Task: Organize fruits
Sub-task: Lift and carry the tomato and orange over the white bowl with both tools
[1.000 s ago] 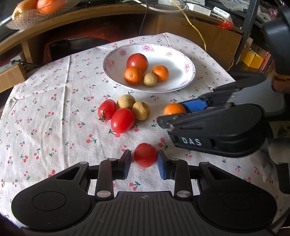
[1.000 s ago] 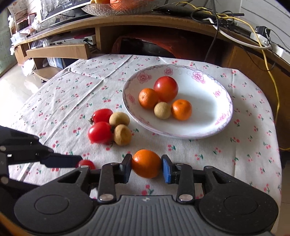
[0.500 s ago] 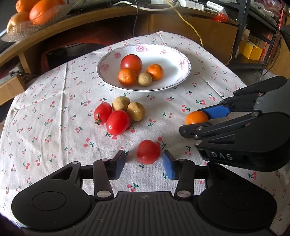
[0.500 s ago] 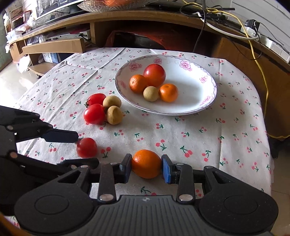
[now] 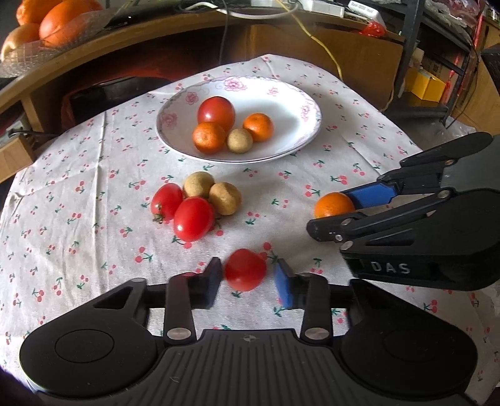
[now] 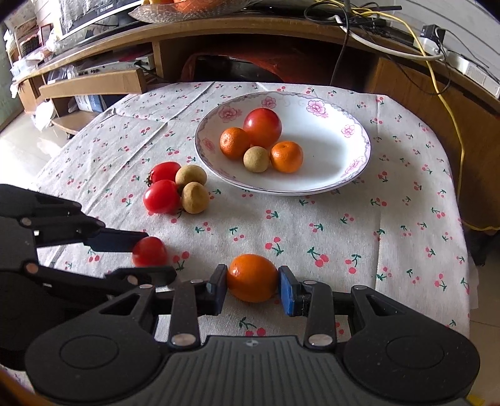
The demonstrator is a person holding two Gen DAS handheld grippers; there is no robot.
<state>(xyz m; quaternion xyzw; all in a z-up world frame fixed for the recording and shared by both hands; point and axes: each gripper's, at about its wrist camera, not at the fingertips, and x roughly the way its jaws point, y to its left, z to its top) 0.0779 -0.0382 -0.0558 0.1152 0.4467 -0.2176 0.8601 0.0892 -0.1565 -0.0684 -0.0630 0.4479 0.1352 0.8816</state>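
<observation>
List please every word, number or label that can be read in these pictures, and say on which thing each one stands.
"DAS": white letters on the black body of the right tool, seen from the left wrist view.

White box on the far shelf: it carries a printed label, too small and blurred to read.

Cardboard box on the left: no readable print.

Nothing else is readable.

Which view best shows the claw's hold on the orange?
The right wrist view: the orange sits centred between the right claw pads, both contacts visible. In the left wrist view the claw's own fingers hide the orange's lower part.
</observation>
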